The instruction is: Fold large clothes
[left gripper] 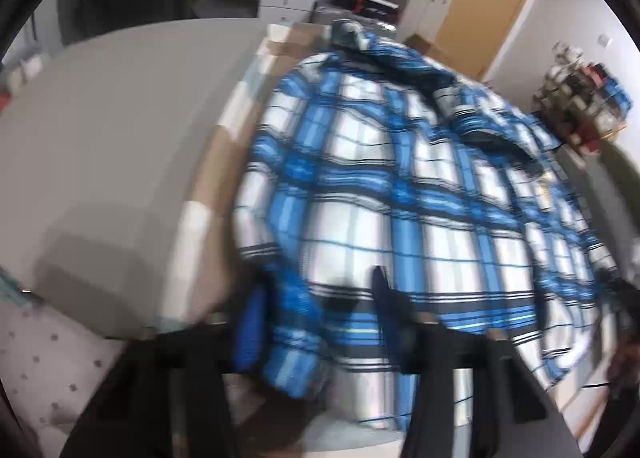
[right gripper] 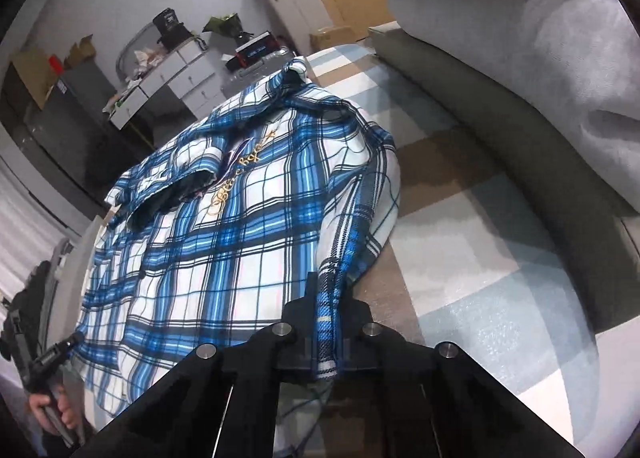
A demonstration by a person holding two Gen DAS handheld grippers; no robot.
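Here both grippers, left (left gripper: 316, 322) and right (right gripper: 326, 298), pinch the plaid shirt's (right gripper: 240, 225) hem, which could slip out if pulled unevenly.

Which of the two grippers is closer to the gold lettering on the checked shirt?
Hard to call; probably the right. The right gripper pinches the shirt hem on the side where the gold lettering sits. The left gripper grips the opposite hem corner.

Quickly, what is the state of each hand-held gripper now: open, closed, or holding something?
Left hand-held gripper: closed on the plaid shirt hem.
Right hand-held gripper: closed on the plaid shirt's edge.
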